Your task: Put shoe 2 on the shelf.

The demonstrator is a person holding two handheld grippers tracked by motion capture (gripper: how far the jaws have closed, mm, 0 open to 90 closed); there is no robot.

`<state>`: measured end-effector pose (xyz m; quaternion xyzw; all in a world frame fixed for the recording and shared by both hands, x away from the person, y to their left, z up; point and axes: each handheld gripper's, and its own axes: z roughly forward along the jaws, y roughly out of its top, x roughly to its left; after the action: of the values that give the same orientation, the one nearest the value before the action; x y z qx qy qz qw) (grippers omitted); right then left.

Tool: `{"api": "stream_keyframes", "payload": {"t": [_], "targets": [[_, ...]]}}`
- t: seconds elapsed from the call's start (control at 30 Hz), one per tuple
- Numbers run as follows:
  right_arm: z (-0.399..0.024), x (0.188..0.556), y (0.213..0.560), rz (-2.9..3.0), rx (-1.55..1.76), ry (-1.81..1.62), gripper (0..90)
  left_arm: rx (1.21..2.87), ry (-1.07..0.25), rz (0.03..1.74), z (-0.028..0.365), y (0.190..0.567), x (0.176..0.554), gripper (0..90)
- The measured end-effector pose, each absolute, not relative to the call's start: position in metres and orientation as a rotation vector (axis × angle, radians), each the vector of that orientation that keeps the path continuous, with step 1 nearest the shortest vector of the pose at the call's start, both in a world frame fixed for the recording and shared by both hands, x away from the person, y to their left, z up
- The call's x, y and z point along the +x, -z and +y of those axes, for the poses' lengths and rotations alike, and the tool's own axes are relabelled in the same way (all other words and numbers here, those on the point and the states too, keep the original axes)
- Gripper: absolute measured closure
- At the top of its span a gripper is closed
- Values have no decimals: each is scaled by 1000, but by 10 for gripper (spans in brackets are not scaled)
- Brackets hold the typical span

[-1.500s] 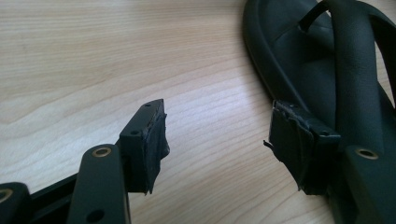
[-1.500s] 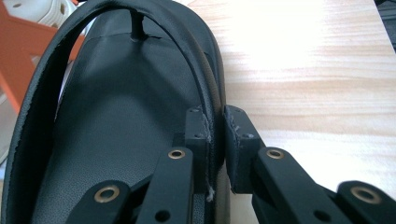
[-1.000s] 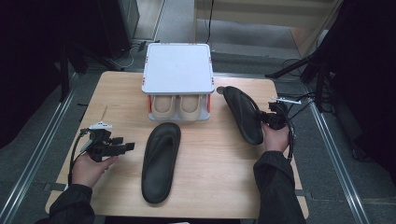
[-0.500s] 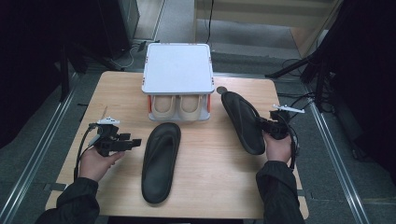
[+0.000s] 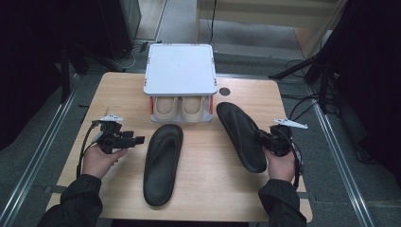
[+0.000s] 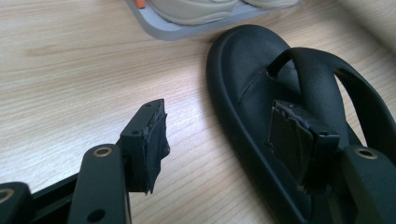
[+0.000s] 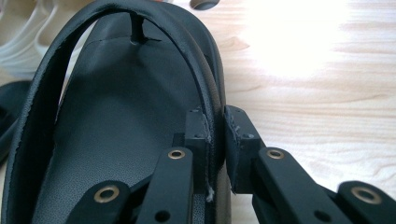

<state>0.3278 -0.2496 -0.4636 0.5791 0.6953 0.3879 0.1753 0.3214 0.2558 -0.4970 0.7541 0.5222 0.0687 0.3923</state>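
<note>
Right gripper point(image 7: 215, 135) clamped on right sandal's point(image 5: 241, 135) edge; left gripper point(image 6: 224, 140) wide open, empty.

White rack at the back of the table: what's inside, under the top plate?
Under the white rack top plate, two beige shoes sit side by side, toes toward the person. Only their front ends show; the plate covers the rest, so heels and anything behind them can't be seen.
</note>
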Motion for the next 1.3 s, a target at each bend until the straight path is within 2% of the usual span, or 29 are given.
{"api": "stream_keyframes", "payload": {"t": [0.6, 1.3], "targets": [[-224, 290, 475, 2065, 1614, -1106, 814, 1945, -147, 1296, 243, 496, 332, 375], [-188, 294, 489, 2191, 1518, -1025, 804, 1964, -146, 1296, 240, 496, 331, 400]]}}
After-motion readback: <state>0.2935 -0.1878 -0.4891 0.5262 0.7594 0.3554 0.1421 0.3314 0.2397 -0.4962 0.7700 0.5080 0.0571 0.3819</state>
